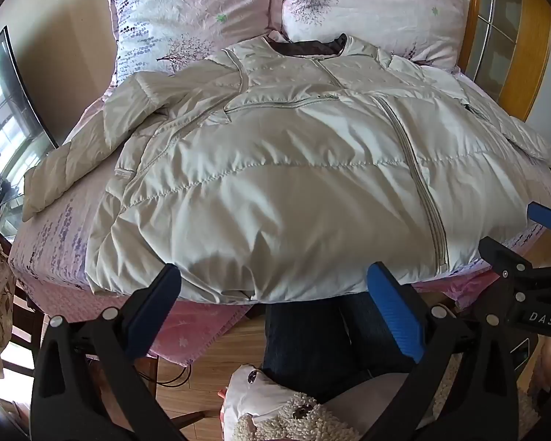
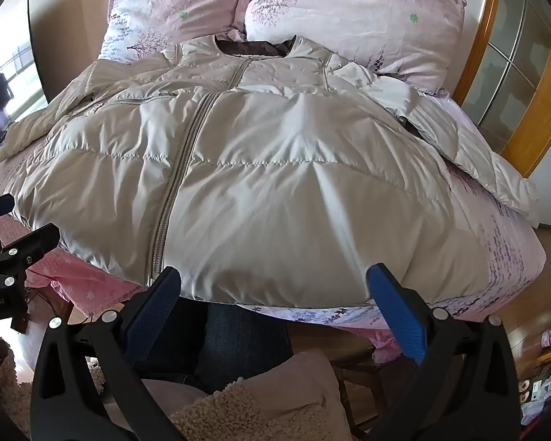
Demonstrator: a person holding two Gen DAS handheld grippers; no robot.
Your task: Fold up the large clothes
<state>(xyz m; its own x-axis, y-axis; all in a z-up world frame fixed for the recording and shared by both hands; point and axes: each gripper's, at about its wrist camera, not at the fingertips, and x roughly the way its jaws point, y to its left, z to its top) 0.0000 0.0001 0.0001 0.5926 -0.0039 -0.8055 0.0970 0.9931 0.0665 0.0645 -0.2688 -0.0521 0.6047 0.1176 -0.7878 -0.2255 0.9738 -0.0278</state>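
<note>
Puffer jacket (image 1: 275,183) lies flat on the bed (image 1: 47,242), front side up, zip closed, collar toward the two pillows at the headboard end, hem at the near bed edge. Zipper (image 1: 422,191) runs collar to hem, sits right of center in left wrist view, left of center in right wrist view. Jacket's sleeve on the left (image 1: 73,161) is spread out to the side over the pink sheet, cuff near the bed's left edge; the other sleeve (image 2: 477,161) is spread to the right, angled down toward the right bed edge. Dark lining shows at the neck opening. Left pillow (image 1: 187,11) and right pillow (image 1: 371,3) touch each other, jacket collar laps onto their lower edges. Left gripper (image 1: 273,301) is wide apart, nothing between the blue pads, both fingertips just at/over the hem on the jacket's left half, contact w/ fabric can't be confirmed. Right gripper (image 2: 273,301) likewise spread wide, holding nothing, tips at the hem on the right half, left fingertip just beside the zipper bottom. Each gripper shows in the other's cam at frame edge (right one at far right of left wrist view, left one at far left of right wrist view). Person's dark trousers (image 1: 305,338) visible below the bed edge between the fingers. TV/monitor (image 1: 11,110) on the left wall side, wood-framed glass door (image 2: 514,66) behind the bed on the right.
</note>
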